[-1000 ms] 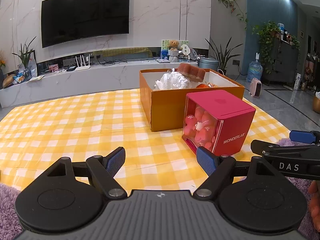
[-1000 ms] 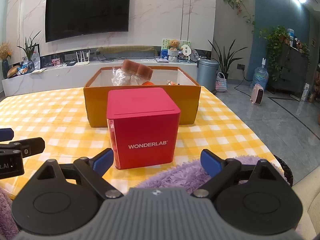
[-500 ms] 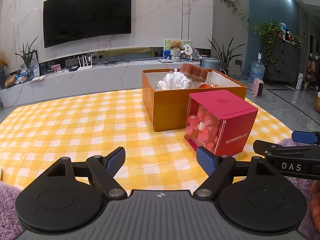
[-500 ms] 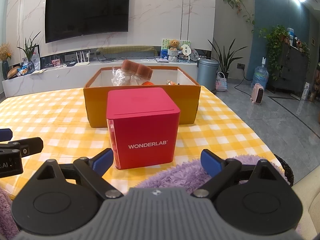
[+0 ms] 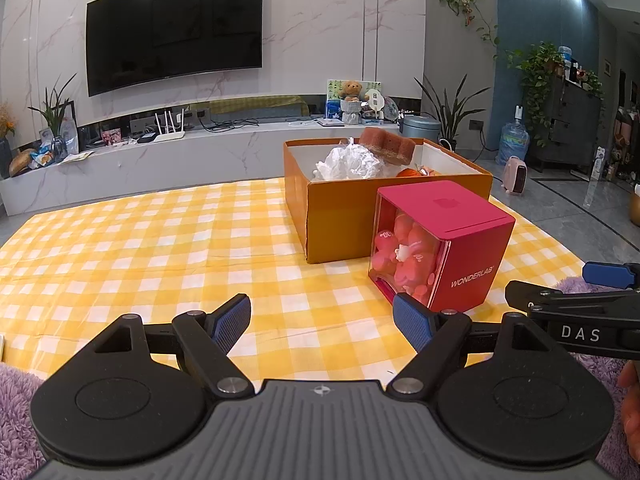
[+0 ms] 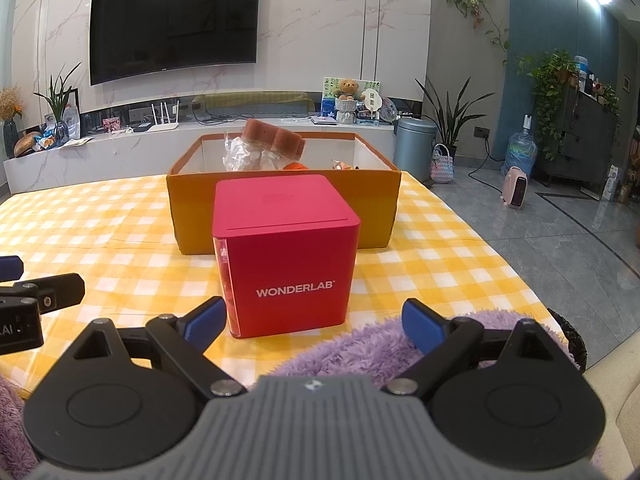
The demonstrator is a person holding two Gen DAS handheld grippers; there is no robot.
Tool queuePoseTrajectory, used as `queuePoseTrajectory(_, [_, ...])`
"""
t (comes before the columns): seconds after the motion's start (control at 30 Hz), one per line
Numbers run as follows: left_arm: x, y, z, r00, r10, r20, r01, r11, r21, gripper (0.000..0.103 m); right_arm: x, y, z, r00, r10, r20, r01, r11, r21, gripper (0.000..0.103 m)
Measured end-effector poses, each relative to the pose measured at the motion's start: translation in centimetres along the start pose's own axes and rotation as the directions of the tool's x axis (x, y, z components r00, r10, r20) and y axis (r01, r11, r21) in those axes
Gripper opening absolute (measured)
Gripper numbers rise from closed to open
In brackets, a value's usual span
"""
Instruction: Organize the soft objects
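Note:
An orange cardboard box (image 5: pixel 344 216) (image 6: pixel 376 208) stands on the yellow checked cloth and holds a brown sponge (image 5: pixel 388 146) (image 6: pixel 274 140), crumpled white material (image 5: pixel 346 162) and some orange items. A red WONDERLAB cube (image 5: pixel 444 244) (image 6: pixel 286 256) with pink soft pieces behind a clear side stands in front of it. My left gripper (image 5: pixel 322 320) is open and empty, left of the cube. My right gripper (image 6: pixel 312 320) is open and empty, just in front of the cube, above a purple fluffy fabric (image 6: pixel 360 350).
The checked cloth (image 5: pixel 140 248) covers the table. Purple fluffy fabric also lies at the near left (image 5: pixel 16 420) and near right (image 5: pixel 576 284). The right gripper's side shows in the left wrist view (image 5: pixel 576 308). Behind are a TV wall and a low marble shelf (image 5: pixel 160 152).
The left wrist view has shifted slightly, so the boxes sit a little further right in it. The right gripper has hardly moved. Both stay open.

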State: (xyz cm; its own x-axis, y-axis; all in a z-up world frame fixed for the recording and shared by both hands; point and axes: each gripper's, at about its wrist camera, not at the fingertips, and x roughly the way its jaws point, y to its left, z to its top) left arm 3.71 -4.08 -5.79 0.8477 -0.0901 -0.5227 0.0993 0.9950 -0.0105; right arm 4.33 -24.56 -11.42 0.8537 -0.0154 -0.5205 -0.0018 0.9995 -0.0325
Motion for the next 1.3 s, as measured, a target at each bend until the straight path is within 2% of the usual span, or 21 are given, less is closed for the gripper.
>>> queuePoseTrajectory(1.3, [-0.22,0.18,0.08,1.0,0.017,-0.003,-0.017,1.0,0.004,0.095,0.0,0.01,0.0,1.0,0.001,-0.003,-0.001,1.0,0.003,0.093])
